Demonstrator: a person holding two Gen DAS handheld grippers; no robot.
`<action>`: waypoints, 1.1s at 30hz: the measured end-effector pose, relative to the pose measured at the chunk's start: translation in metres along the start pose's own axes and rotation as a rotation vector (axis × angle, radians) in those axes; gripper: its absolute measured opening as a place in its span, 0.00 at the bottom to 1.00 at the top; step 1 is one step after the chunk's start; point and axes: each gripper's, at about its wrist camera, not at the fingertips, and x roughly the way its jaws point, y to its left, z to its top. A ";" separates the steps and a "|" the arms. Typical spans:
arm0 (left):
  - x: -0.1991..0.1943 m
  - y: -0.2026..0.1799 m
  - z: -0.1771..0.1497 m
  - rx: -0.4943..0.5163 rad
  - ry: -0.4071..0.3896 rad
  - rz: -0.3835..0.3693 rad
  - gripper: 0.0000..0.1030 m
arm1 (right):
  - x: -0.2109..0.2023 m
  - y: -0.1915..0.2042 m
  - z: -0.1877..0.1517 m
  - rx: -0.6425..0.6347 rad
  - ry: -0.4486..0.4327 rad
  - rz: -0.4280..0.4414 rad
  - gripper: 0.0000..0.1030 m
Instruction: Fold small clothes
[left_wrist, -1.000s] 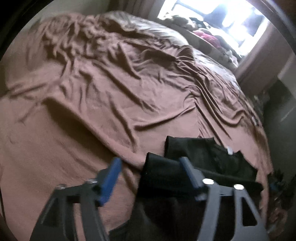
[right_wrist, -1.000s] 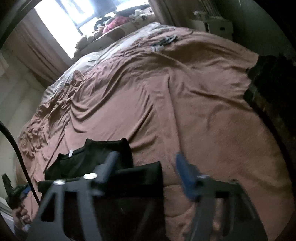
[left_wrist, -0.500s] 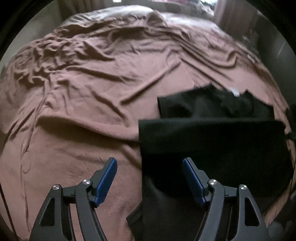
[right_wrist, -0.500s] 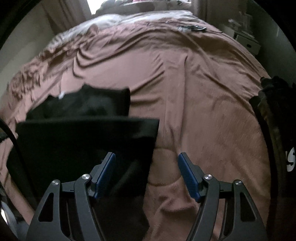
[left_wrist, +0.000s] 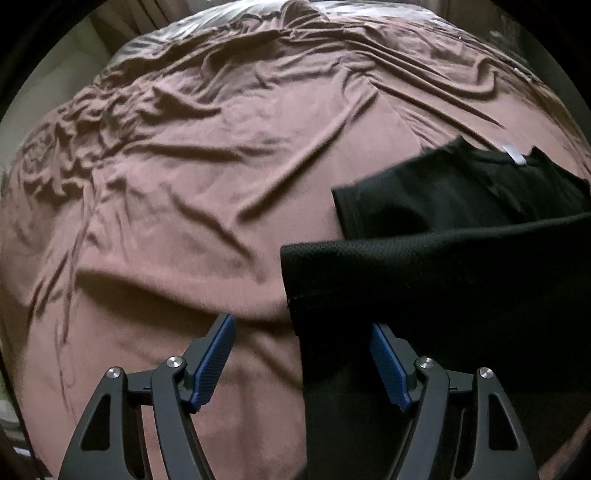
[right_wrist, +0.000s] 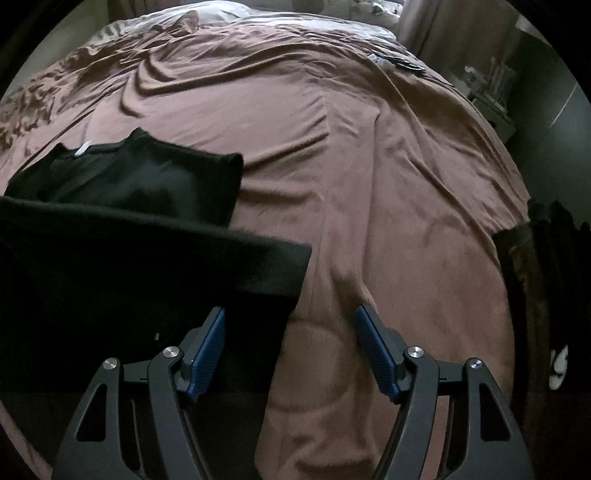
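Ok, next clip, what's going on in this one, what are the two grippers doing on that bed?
A person with a gripper in each hand is folding a black garment on a bed covered by a wrinkled brown sheet. The garment's near part is doubled over toward its collar end, where a white tag shows. The left gripper and the right gripper are both open, one at each side edge of the fold, with nothing clamped. A dark heap lies at the bed's right edge.

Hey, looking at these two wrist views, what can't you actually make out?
- Black knit garment: its near part, cut off by the left wrist view's bottom edge.
- Wrinkled brown bedspread: the part under the garment.
- Dark heap at right view's edge: too dim to identify.
- Small items at the bed's far corner: too small.
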 end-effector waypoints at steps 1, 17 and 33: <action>0.001 0.000 0.005 -0.001 -0.005 0.005 0.73 | 0.004 0.000 0.003 0.003 -0.002 0.002 0.66; 0.004 0.030 0.064 -0.165 -0.117 0.018 0.66 | 0.029 -0.015 0.055 0.130 -0.088 -0.004 0.66; -0.012 0.028 0.025 -0.040 -0.041 -0.006 0.66 | -0.004 -0.027 0.020 0.069 -0.057 0.104 0.66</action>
